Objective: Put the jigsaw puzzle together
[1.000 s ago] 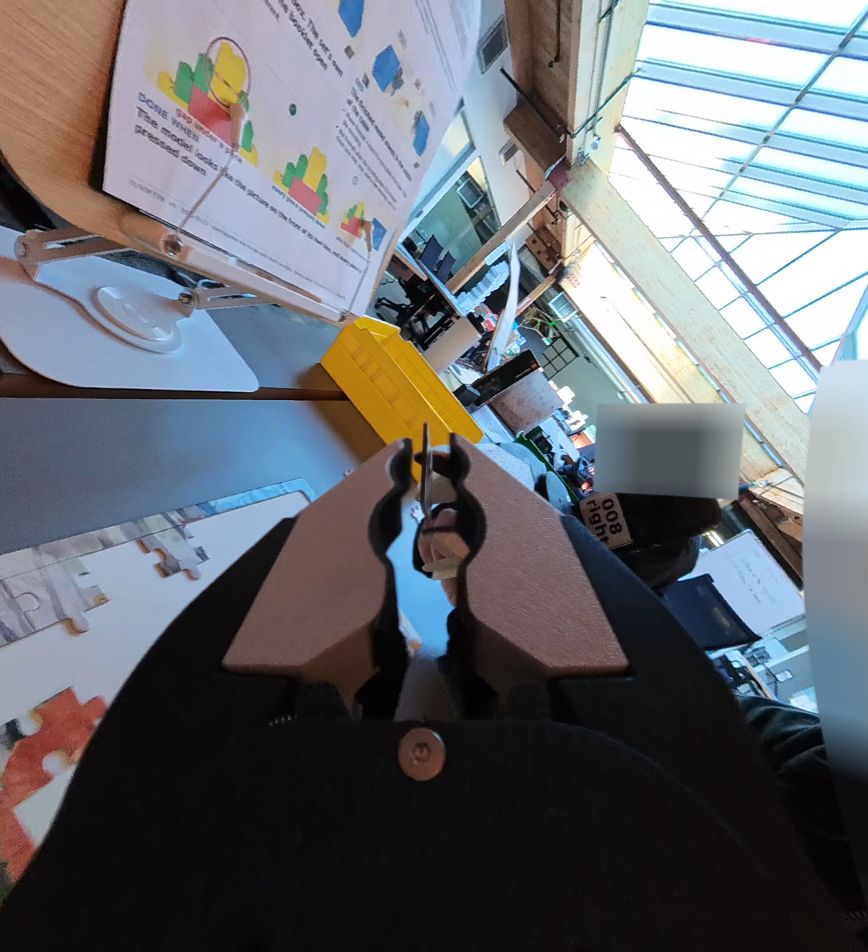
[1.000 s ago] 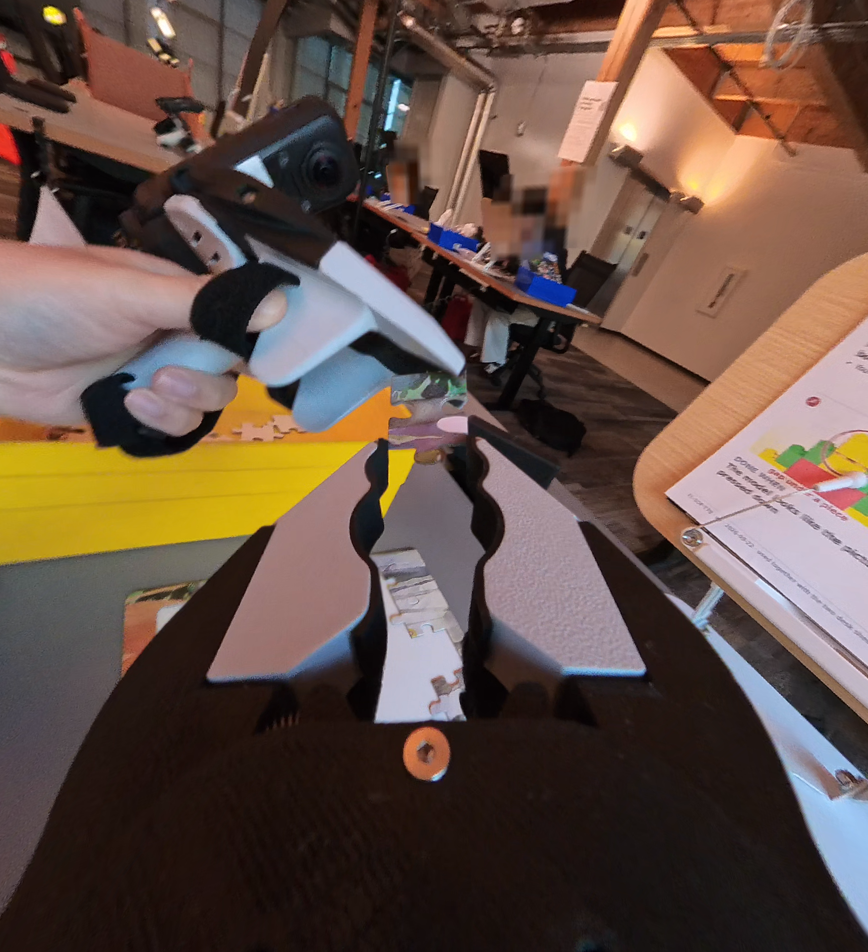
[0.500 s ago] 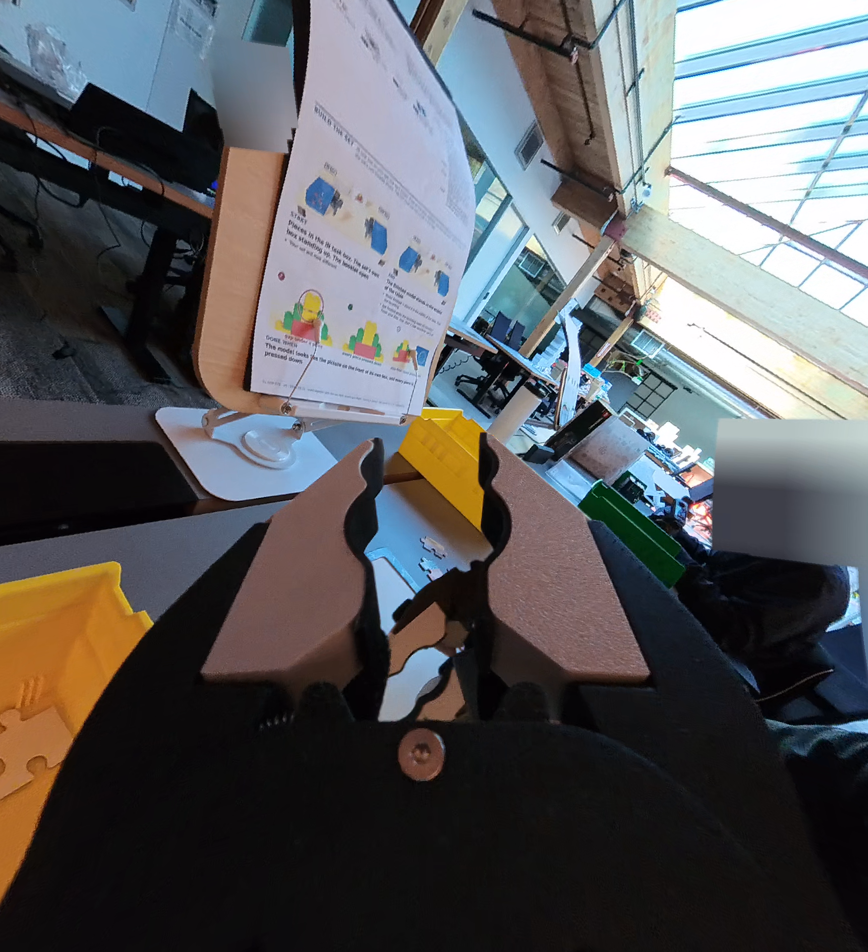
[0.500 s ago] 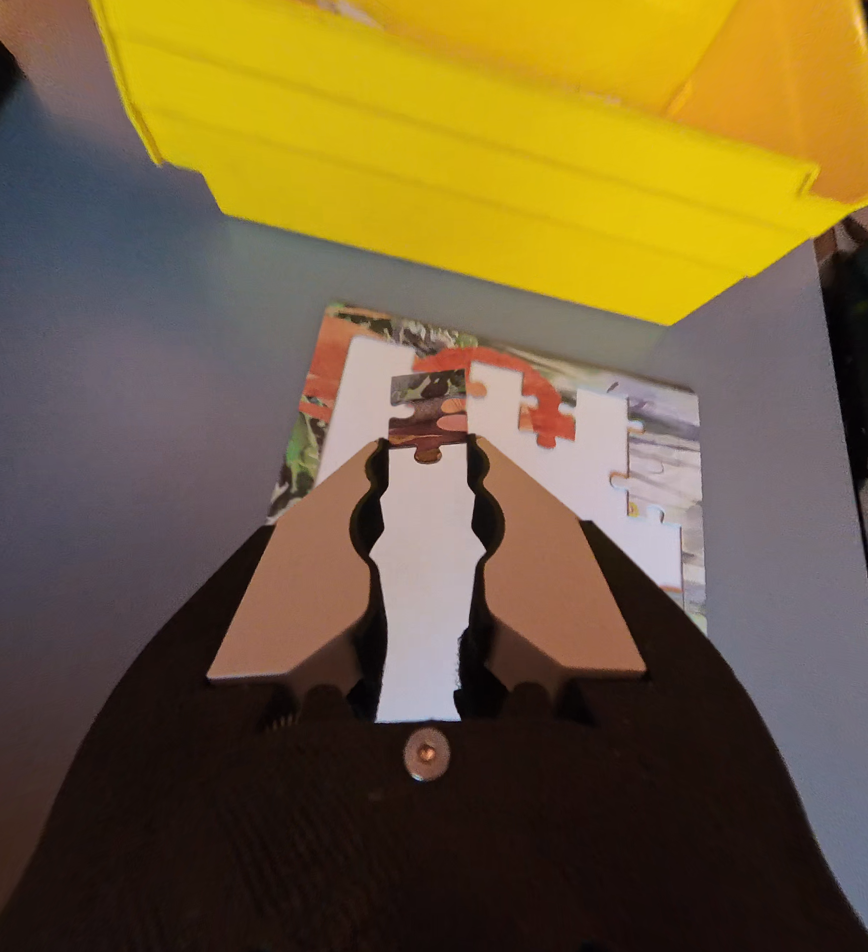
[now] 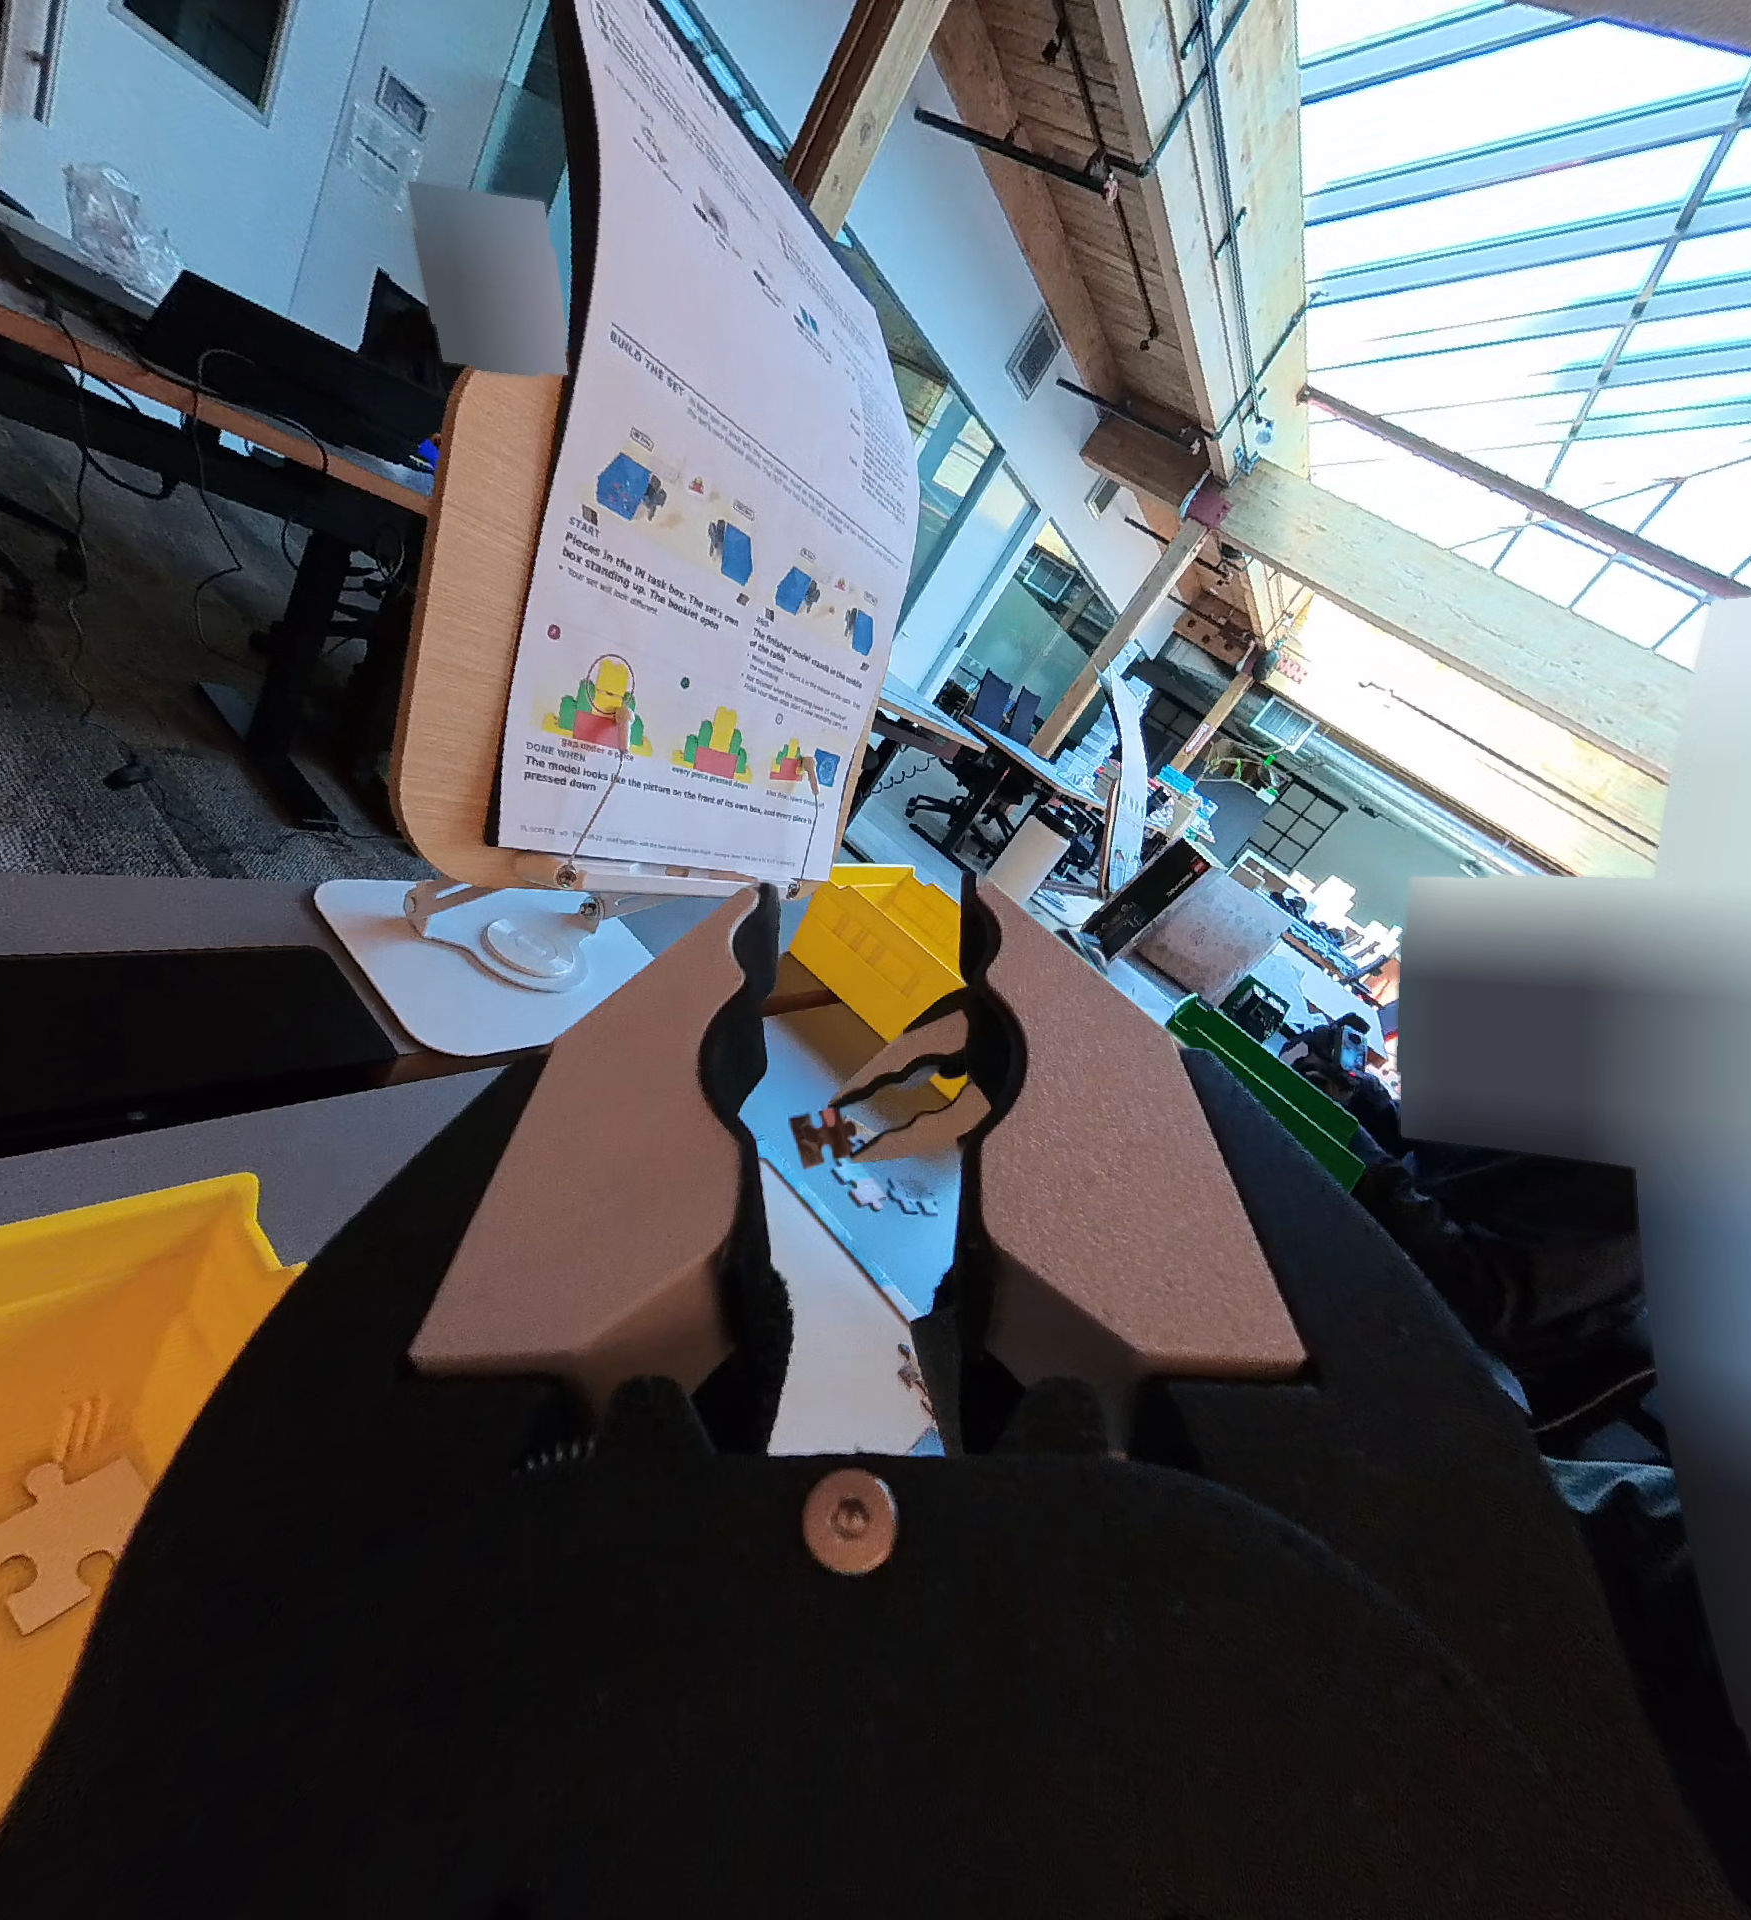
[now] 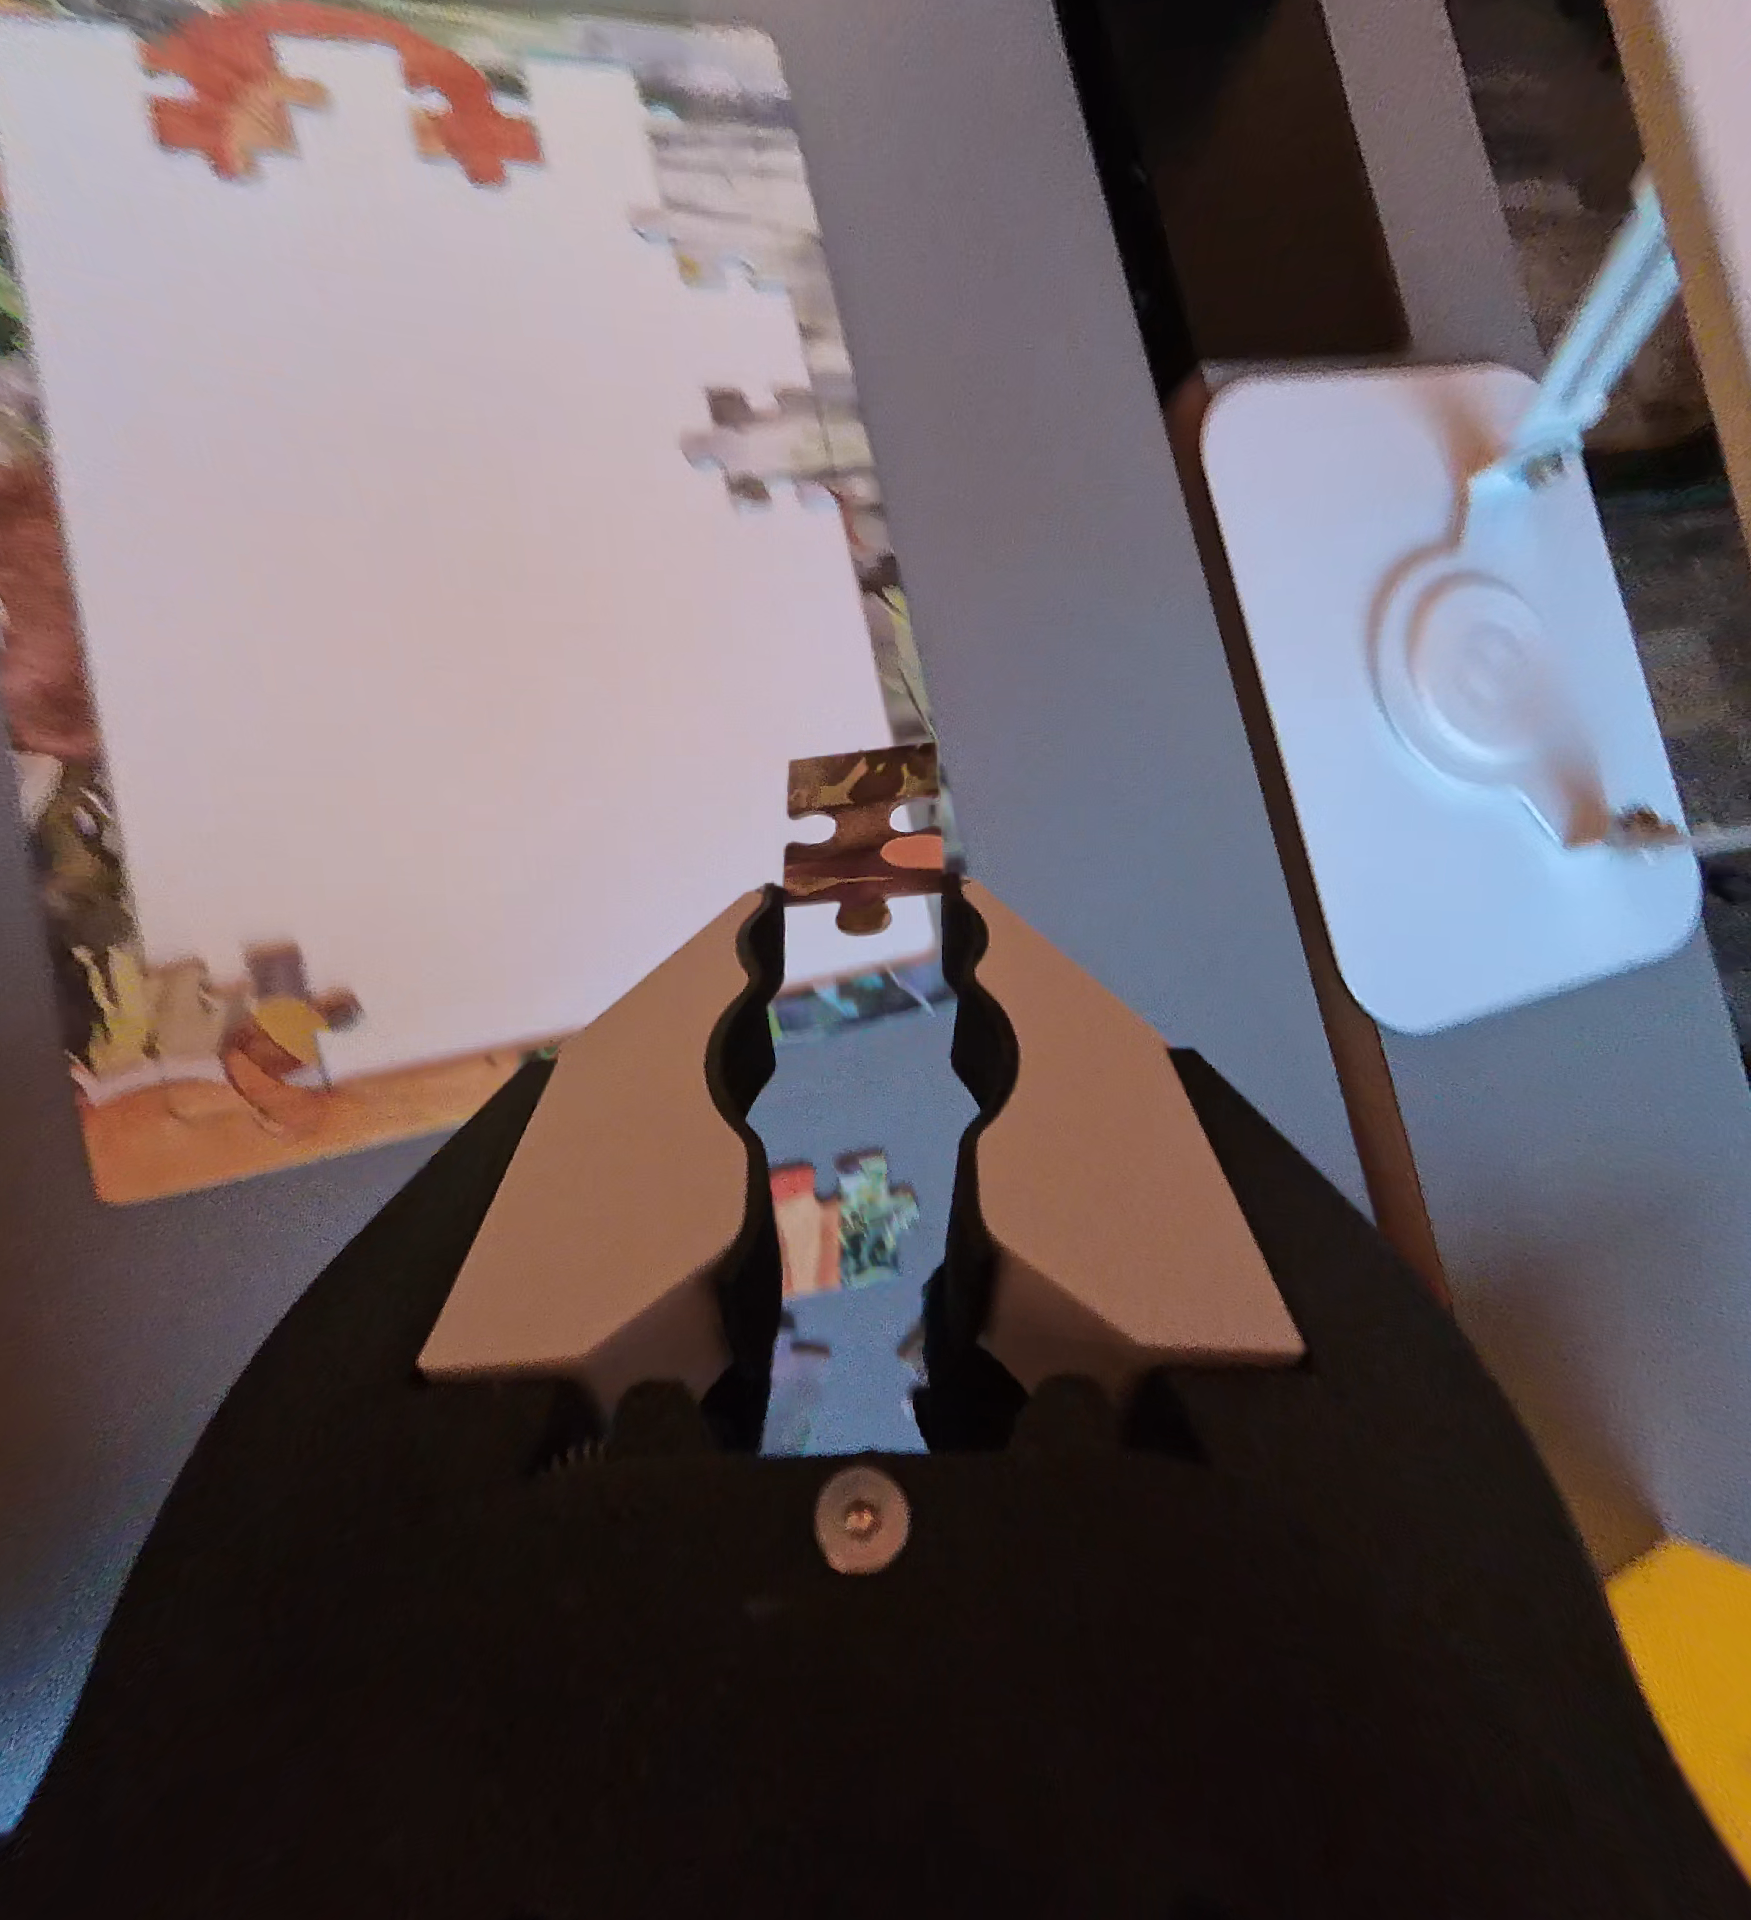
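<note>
R gripper clamps a brown/olive puzzle piece by its two side edges at the very fingertips; piece sticks out past the tips, tab pointing back toward the cam. Landmark = puzzle board on the grey table: white middle mostly unfilled, assembled pieces only along its rim, e.g. an orange-red run at the far edge. Held piece hangs over the board's near-right corner; touching or not, can't tell. A loose piece lies on the table just off the board's near edge, seen between the R fingers. White stand base sits right of the board, well apart. L gripper: jaws apart, nothing between them. In the L view, the R gripper w/ its piece shows through the gap, above the board. Yellow bin nearest the L cam holds a pale piece, face down; second yellow bin beyond the board, near the instruction sheet on its wooden stand.
</note>
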